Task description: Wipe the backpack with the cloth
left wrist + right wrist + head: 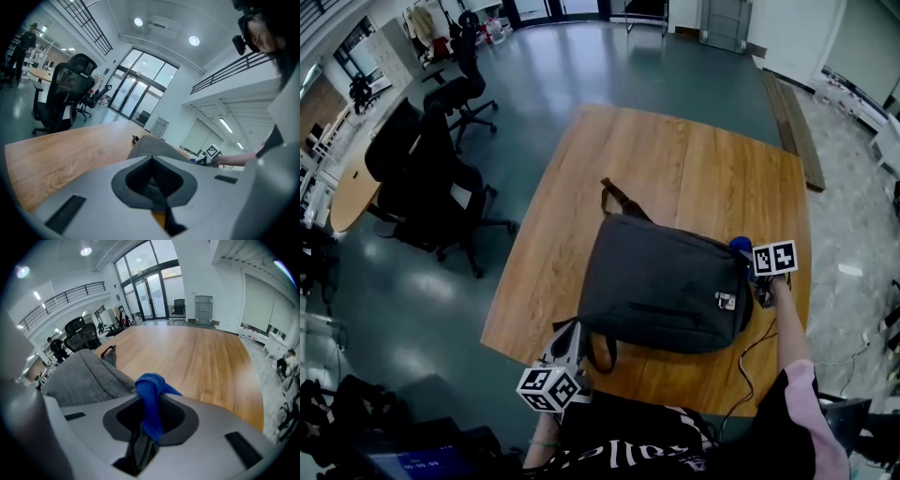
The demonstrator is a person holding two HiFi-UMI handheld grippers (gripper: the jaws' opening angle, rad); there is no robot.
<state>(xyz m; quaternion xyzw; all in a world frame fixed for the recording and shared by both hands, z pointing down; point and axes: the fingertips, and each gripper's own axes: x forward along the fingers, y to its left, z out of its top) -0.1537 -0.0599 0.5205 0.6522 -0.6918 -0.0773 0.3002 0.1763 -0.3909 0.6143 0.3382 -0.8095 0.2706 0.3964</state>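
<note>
Your right gripper (755,272) is clamped on a bunched blue cloth (739,246) at the right-hand end of the grey backpack (666,281), which lies flat on the wooden table (675,159) towards its near edge. In the right gripper view the cloth (151,387) stands up as a narrow tuft between the jaws of the gripper (149,420), with the backpack (84,376) just beside it on the left. I cannot tell whether cloth and fabric are touching. Your left gripper (567,342) sits at the near left corner of the bag, close to a dark strap loop (600,352). Its own view shows the left gripper (151,161) with its jaws together and nothing between them, so it is not holding the bag. Risks noted:

1. So little cloth is exposed that the hard jaw tips may rub the fabric instead of the cloth.
2. Dragging the tuft across rough fabric may pull it out of the clamp.
3. With the bag unrestrained on smooth wood, a firm stroke towards you may push it to the near edge instead of cleaning it. Press the shut left gripper down on the bag first.
4. The small metal fitting (727,300) near the right end could snag the cloth.
5. The cable (748,361) trailing from the right gripper could catch the table edge.
</note>
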